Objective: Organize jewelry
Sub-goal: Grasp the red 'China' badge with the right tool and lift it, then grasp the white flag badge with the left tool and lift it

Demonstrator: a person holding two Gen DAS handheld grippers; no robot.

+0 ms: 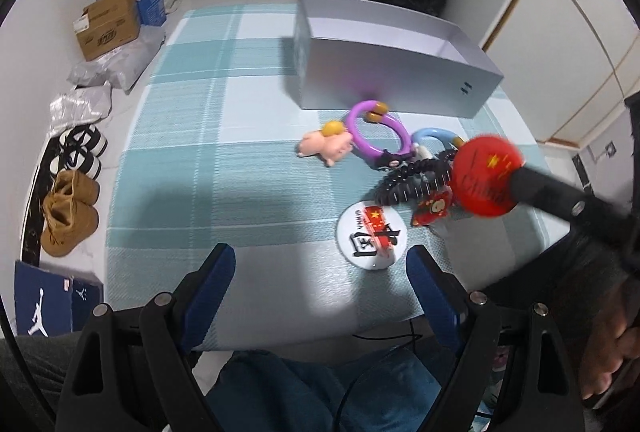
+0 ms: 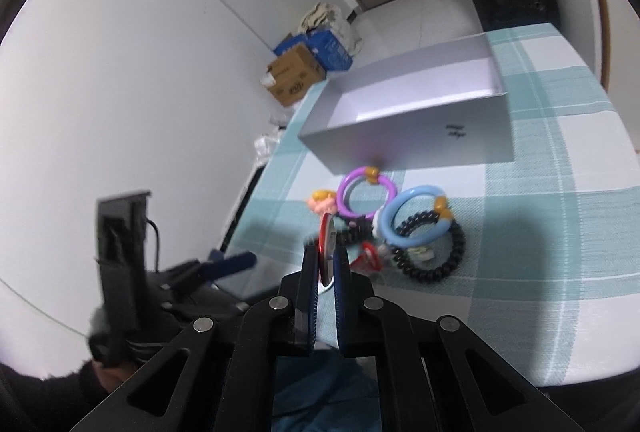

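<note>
- Two claws are seen: right claw [image 2: 325,264] is clamped on red round badge [image 2: 326,246], lifted above table [image 2: 560,232].
- Left claw [image 1: 320,272] is held wide, empty.
- Grey box [image 2: 420,136] is set behind remaining jewelry.

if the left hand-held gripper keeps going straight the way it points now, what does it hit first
Most likely the round white badge with the red flag print, lying on the checked tablecloth just ahead of the open left hand-held gripper, slightly toward its right finger. Depth is hard to judge, so it might touch bare cloth beside the badge first.
</note>
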